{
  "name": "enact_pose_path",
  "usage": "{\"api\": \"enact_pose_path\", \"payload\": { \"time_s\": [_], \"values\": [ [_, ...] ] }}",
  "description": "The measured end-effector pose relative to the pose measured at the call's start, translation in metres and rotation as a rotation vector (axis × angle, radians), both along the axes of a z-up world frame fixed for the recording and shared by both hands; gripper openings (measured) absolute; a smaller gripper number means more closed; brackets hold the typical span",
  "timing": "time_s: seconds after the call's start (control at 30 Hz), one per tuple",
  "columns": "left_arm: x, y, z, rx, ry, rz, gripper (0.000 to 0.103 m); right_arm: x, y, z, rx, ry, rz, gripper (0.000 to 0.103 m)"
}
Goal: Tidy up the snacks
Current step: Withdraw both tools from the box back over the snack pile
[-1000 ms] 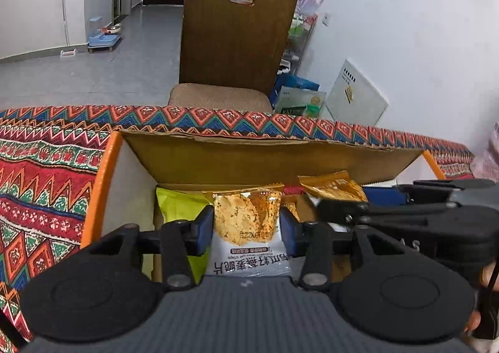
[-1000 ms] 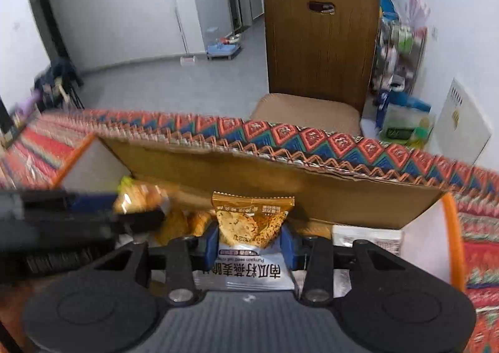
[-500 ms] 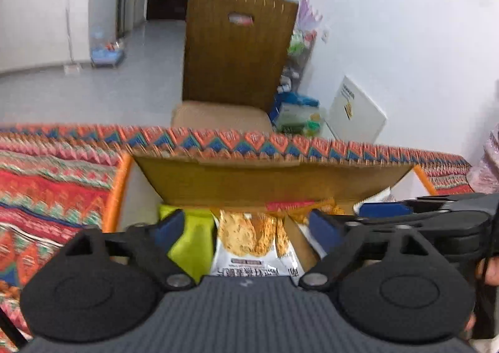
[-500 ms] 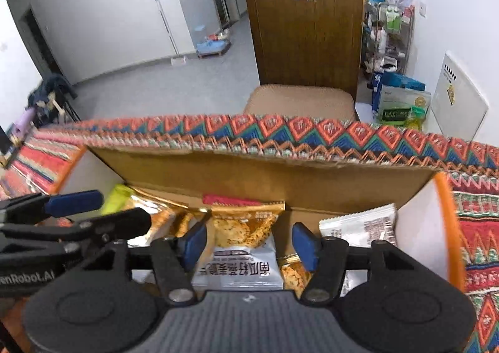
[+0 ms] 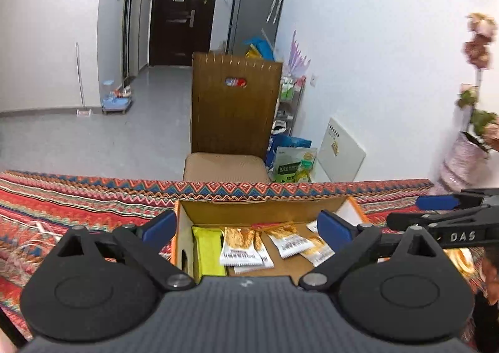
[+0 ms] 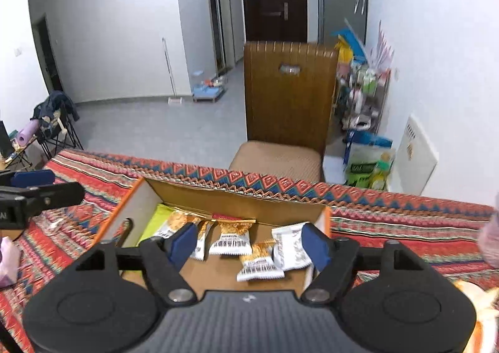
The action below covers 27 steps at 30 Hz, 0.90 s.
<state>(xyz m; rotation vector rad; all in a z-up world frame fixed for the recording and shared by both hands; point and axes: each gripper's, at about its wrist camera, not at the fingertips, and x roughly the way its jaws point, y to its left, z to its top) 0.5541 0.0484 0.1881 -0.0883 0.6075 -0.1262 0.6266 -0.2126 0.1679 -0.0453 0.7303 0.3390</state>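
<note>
Cardboard box [image 5: 265, 208] on patterned cloth [image 5: 78, 197], snack packets [image 5: 240, 247] inside; my left gripper [image 5: 246, 228] above it, jaws wide, empty; right view: my right gripper [image 6: 248, 242] likewise spread, nothing held, packets [image 6: 230, 240] lying loose in box [image 6: 237, 200].

This is a lived-in home, an apartment room opening onto a hallway with a dark front door [image 5: 182, 14] and a grey fridge [image 5: 254, 6] standing beside it. A wooden chair [image 6: 288, 94] with a cushioned seat is drawn up to a desk covered in a bright zigzag-patterned cloth [image 5: 78, 197], and a cluttered wire rack [image 6: 368, 94] of household goods lines the white wall. Pet bowls [image 5: 115, 100] sit on the grey tiled floor, and a vase of flowers [image 5: 467, 147] stands at the right.
</note>
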Motion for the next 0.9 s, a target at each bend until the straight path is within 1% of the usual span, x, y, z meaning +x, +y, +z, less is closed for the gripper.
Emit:
{"api": "enact_pose_path", "payload": {
  "time_s": [0.1, 0.2, 0.3, 0.37, 0.4, 0.43, 0.53, 0.63, 0.67, 0.73, 0.83, 0.9],
  "values": [
    [-0.049, -0.006, 0.021, 0.016, -0.044, -0.028, 0.101, -0.043, -0.016, 0.021, 0.0, -0.029, 0.006, 0.082],
    [-0.093, -0.012, 0.031, 0.025, -0.072, -0.066, 0.103, -0.086, -0.033, 0.036, 0.019, -0.049, 0.028, 0.088],
    [-0.142, -0.017, 0.032, 0.027, -0.092, -0.107, 0.103, -0.132, -0.049, 0.047, 0.047, -0.076, 0.04, 0.089],
    [-0.173, -0.016, 0.028, 0.018, -0.11, -0.104, 0.103, -0.166, -0.06, 0.048, 0.071, -0.101, 0.04, 0.091],
    [-0.191, -0.015, 0.024, 0.005, -0.119, -0.1, 0.103, -0.184, -0.065, 0.047, 0.086, -0.115, 0.041, 0.094],
    [-0.206, -0.014, 0.02, -0.005, -0.122, -0.09, 0.103, -0.2, -0.068, 0.044, 0.092, -0.129, 0.041, 0.094],
    [-0.249, -0.007, 0.004, -0.011, -0.138, -0.058, 0.103, -0.243, -0.076, 0.033, 0.096, -0.174, 0.044, 0.095],
    [-0.285, -0.007, -0.013, 0.031, -0.172, 0.003, 0.103, -0.283, -0.08, 0.014, 0.094, -0.21, 0.033, 0.101],
    [-0.297, -0.006, -0.02, 0.04, -0.183, 0.015, 0.103, -0.297, -0.082, 0.005, 0.098, -0.222, 0.024, 0.101],
    [-0.318, -0.003, -0.034, 0.042, -0.193, 0.022, 0.103, -0.316, -0.085, -0.009, 0.122, -0.231, 0.012, 0.101],
    [-0.342, -0.005, -0.057, 0.032, -0.175, 0.026, 0.103, -0.342, -0.088, -0.038, 0.164, -0.225, -0.03, 0.101],
    [-0.357, -0.004, -0.072, 0.029, -0.171, 0.017, 0.103, -0.36, -0.086, -0.059, 0.156, -0.224, -0.052, 0.101]
  ]
}}
